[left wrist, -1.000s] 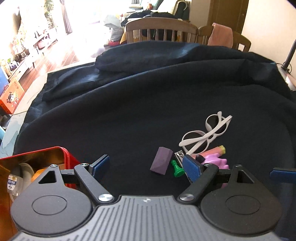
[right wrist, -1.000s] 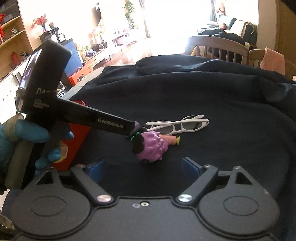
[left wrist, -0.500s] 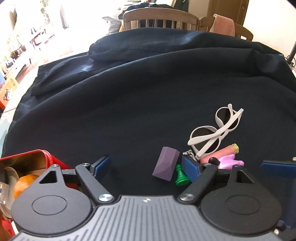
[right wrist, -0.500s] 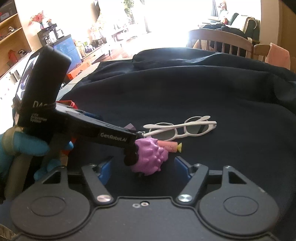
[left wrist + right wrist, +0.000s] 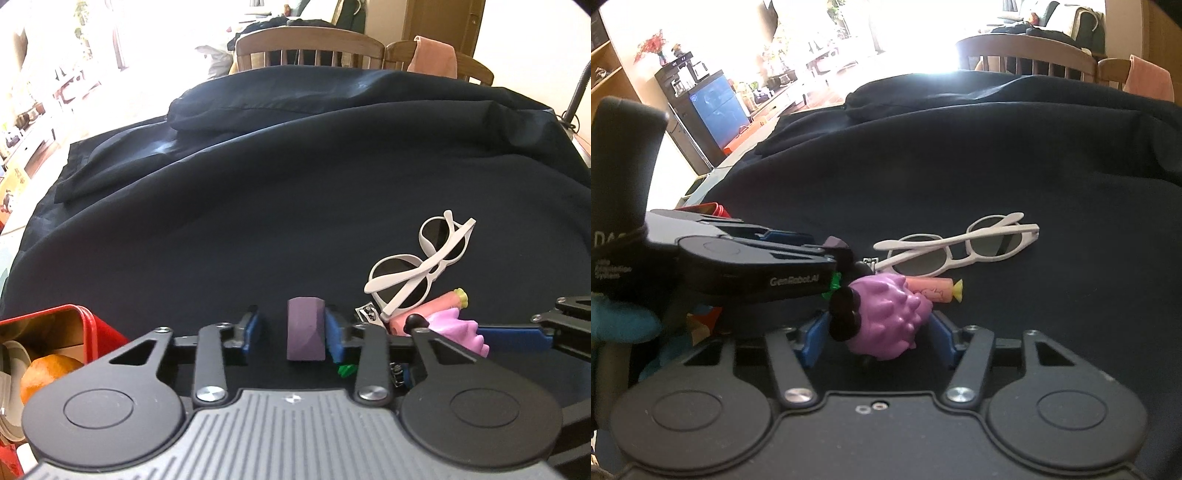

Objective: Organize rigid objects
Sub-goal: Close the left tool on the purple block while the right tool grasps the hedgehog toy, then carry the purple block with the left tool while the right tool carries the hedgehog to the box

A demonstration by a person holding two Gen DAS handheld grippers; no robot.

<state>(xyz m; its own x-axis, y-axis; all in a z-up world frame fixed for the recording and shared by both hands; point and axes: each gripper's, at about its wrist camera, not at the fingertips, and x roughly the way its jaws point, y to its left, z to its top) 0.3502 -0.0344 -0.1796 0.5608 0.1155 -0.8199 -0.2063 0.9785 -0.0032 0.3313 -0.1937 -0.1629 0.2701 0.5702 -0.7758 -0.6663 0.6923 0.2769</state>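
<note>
Fingers of the left gripper (image 5: 291,330) are closing round the purple block (image 5: 306,334) on the cloth (image 5: 258,221), the right gripper (image 5: 875,334) likewise closing round the toy (image 5: 886,317), neither visibly clamped; judged the grasping step, next needing firm grips, then lifts toward the red tin (image 5: 79,321).

Right tongs (image 5: 875,330) closing around the purple knobbly toy (image 5: 890,317); white sunglasses (image 5: 960,247) lie just beyond.

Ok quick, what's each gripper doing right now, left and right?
Left gripper: closing around the purple block; only one finger touches it.
Right gripper: closing, the purple spiky toy between its fingers, not clearly gripped.
</note>
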